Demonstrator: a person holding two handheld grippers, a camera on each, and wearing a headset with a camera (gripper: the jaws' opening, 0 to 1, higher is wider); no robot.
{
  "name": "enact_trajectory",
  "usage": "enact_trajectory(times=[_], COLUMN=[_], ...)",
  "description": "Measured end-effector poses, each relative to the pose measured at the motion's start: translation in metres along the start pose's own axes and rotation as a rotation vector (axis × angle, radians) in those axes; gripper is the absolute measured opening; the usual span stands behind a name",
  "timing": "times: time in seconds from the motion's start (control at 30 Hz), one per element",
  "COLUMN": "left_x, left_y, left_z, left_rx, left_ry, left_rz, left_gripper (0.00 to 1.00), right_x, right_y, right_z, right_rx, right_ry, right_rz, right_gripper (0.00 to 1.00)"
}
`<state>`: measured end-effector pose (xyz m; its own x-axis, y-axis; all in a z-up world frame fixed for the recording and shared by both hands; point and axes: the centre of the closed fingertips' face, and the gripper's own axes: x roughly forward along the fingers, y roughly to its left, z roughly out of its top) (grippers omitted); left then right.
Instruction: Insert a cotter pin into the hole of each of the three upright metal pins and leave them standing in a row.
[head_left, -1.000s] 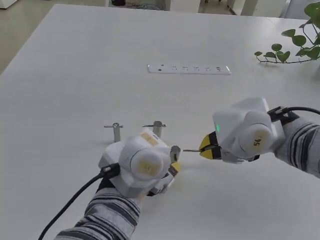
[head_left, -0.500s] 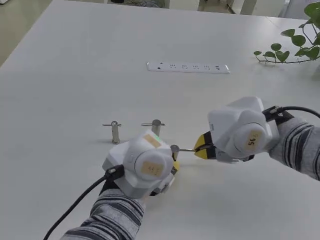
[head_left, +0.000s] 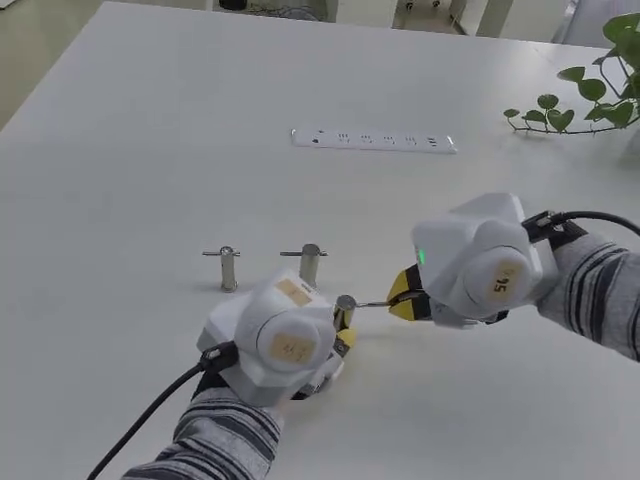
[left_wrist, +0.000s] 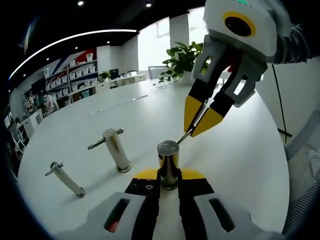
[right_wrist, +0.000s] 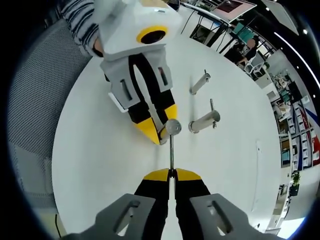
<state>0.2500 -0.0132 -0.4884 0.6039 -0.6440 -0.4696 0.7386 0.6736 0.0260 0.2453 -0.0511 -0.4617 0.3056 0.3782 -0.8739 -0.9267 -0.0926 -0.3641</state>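
Note:
Three metal pins stand on the white table (head_left: 150, 150). The two far ones (head_left: 228, 268) (head_left: 309, 264) each carry a cotter pin through the head. My left gripper (head_left: 343, 328) is shut on the base of the third metal pin (left_wrist: 168, 161), holding it upright. My right gripper (head_left: 404, 295) is shut on a cotter pin (right_wrist: 171, 149), held level, its tip touching the head of that third pin (right_wrist: 173, 127). In the left gripper view the right gripper (left_wrist: 199, 120) comes in from above right, with the cotter pin (left_wrist: 184, 136) at the pin's top.
A white power strip (head_left: 374, 140) lies further back on the table. A green plant (head_left: 590, 95) trails over the far right corner. A black cable (head_left: 140, 420) runs from the left gripper toward me. Open table lies left of the pins.
The right gripper has moved left with the cotter pin, closing the gap until its tip meets the head of the held pin. The left gripper has barely shifted.

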Motion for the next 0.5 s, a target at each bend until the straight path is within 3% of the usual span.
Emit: enact_trajectory(times=[0.3, 0.33, 0.4, 0.5], left_x=[0.0003, 0.0003, 0.0001, 0.0002], left_y=[-0.0005, -0.0011, -0.0014, -0.0011], left_z=[-0.0012, -0.0011, -0.0016, -0.002], left_rx=[0.012, 0.013, 0.016, 0.016], left_ry=[0.0, 0.001, 0.004, 0.005], left_rz=[-0.002, -0.004, -0.005, -0.005], left_gripper=[0.09, 0.09, 0.09, 0.1], right_x=[0.0033, 0.0044, 0.0059, 0.0055], right_y=[0.0006, 0.0029, 0.0012, 0.0005], right_z=[-0.0001, 0.0036, 0.0029, 0.0029], right_rx=[0.031, 0.036, -0.002, 0.015], right_ry=[-0.007, -0.026, -0.006, -0.003], right_rz=[0.004, 0.016, -0.001, 0.003], right_gripper=[0.0, 0.0, 0.0, 0.0])
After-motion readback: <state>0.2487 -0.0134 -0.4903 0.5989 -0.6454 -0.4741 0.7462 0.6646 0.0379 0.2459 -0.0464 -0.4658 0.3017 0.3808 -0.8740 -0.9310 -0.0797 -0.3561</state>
